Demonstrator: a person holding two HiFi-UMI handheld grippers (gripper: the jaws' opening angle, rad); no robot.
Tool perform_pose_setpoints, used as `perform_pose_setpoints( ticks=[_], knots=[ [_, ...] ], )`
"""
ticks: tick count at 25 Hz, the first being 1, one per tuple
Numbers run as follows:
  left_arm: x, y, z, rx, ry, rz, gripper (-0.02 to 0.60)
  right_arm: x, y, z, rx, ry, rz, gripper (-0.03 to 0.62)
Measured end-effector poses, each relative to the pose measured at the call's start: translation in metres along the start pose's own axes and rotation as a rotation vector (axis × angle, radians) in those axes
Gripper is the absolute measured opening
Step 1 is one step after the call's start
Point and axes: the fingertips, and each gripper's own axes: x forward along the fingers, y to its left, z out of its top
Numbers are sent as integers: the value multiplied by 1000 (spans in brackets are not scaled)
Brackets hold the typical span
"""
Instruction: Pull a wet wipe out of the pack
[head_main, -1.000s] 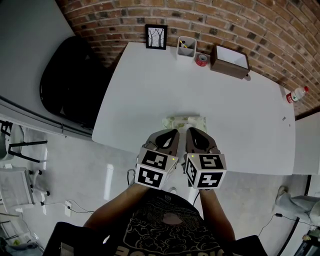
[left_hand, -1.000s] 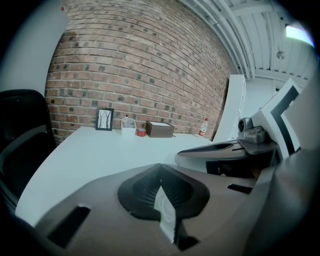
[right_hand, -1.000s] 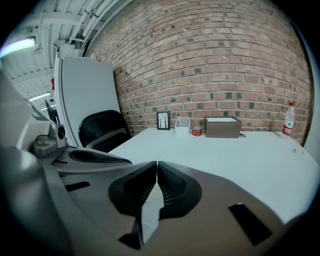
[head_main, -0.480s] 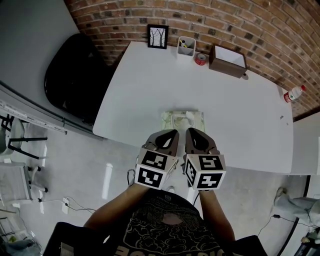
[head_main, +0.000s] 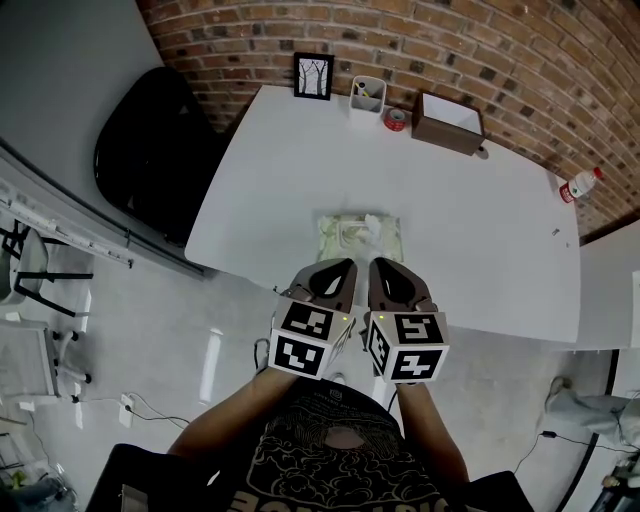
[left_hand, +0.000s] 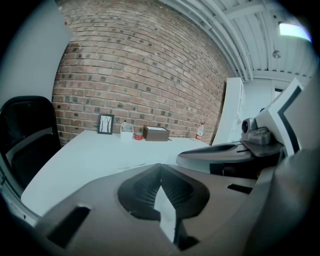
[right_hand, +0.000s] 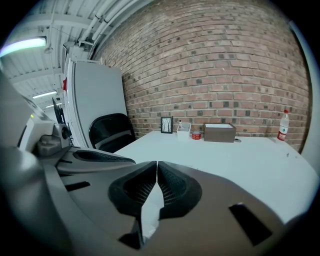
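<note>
The wet wipe pack (head_main: 358, 238) is pale green and lies flat near the front edge of the white table (head_main: 470, 220). A white tuft of wipe (head_main: 372, 225) sticks up from its top opening. My left gripper (head_main: 349, 264) and right gripper (head_main: 376, 263) are side by side just short of the pack, tips over the table's front edge, not touching it. Both are shut with nothing between the jaws. In the left gripper view the left gripper (left_hand: 160, 166) blocks the pack from sight. In the right gripper view the right gripper (right_hand: 156, 164) does the same.
Along the far edge by the brick wall stand a framed picture (head_main: 313, 76), a white pen cup (head_main: 368, 97), a red tape roll (head_main: 396, 119) and a brown box (head_main: 447, 122). A bottle (head_main: 576, 185) stands at the far right corner. A black chair (head_main: 150, 150) sits left of the table.
The pack now lies a little farther beyond the gripper tips, and its wipe tuft shows more fully. Both grippers have stayed shut and side by side.
</note>
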Motion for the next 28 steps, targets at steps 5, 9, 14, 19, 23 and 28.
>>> perform_pose_setpoints(
  ticks=[5, 9, 14, 19, 23, 28],
  knots=[
    [-9, -11, -1, 2, -17, 7, 12, -15, 2, -5, -11, -11, -1, 21],
    [-17, -21, -5, 3, -24, 14, 12, -29, 2, -9, -18, -19, 1, 21],
    [-30, -36, -11, 5, -31, 20, 12, -49, 6, -18, -23, -26, 9, 21],
    [-41, -49, -18, 10, -36, 27, 12, -65, 12, -27, -34, -33, 23, 21],
    [-49, -58, -22, 17, -38, 32, 12, -75, 14, -34, -41, -34, 28, 21],
    [-56, -63, -29, 13, -35, 44, 12, -83, 17, -40, -37, -37, 37, 21]
  ],
)
